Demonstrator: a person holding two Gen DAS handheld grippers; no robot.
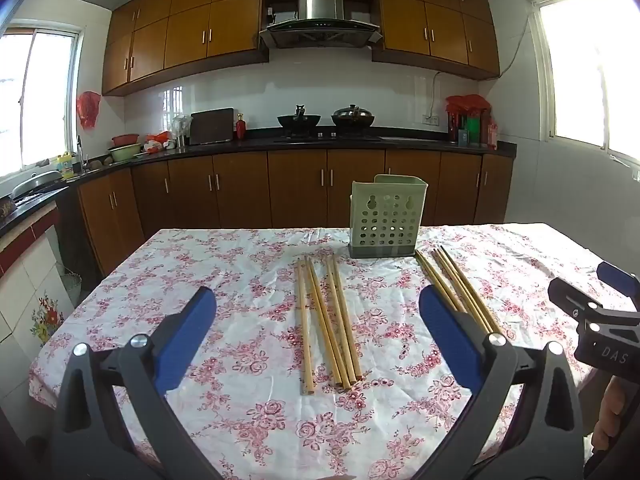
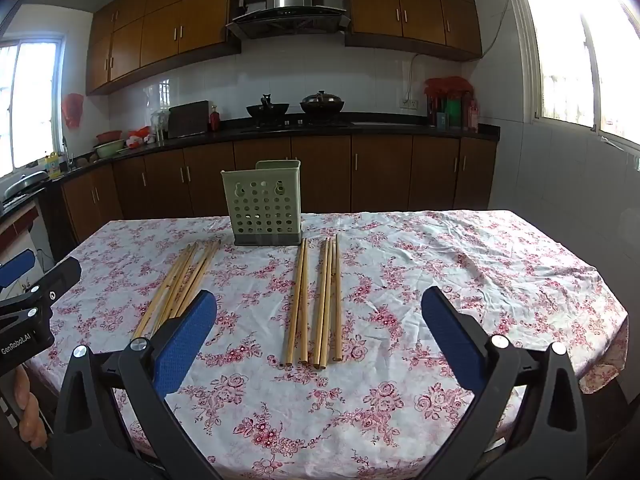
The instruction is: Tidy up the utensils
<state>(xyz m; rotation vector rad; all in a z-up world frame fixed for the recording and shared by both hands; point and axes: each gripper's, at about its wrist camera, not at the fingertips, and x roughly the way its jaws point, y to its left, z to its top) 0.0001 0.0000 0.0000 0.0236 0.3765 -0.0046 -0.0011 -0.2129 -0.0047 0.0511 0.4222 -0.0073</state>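
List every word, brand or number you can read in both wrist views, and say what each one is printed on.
"DAS" in white letters on the black body of the right gripper, seen from the left wrist view.
"GenRobot.AI" in white letters on the black body of the left gripper, seen from the right wrist view.
Labels on the bottles and packets at the right end of the dark counter: too small and blurred to read.

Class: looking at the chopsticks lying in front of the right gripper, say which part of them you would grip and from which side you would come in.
Grip the chopsticks near mid-length, coming down from above with the jaws across them. They lie flat on the tablecloth, pointing toward the holder, so only their narrow sides offer a pinch. The right gripper is open and empty.
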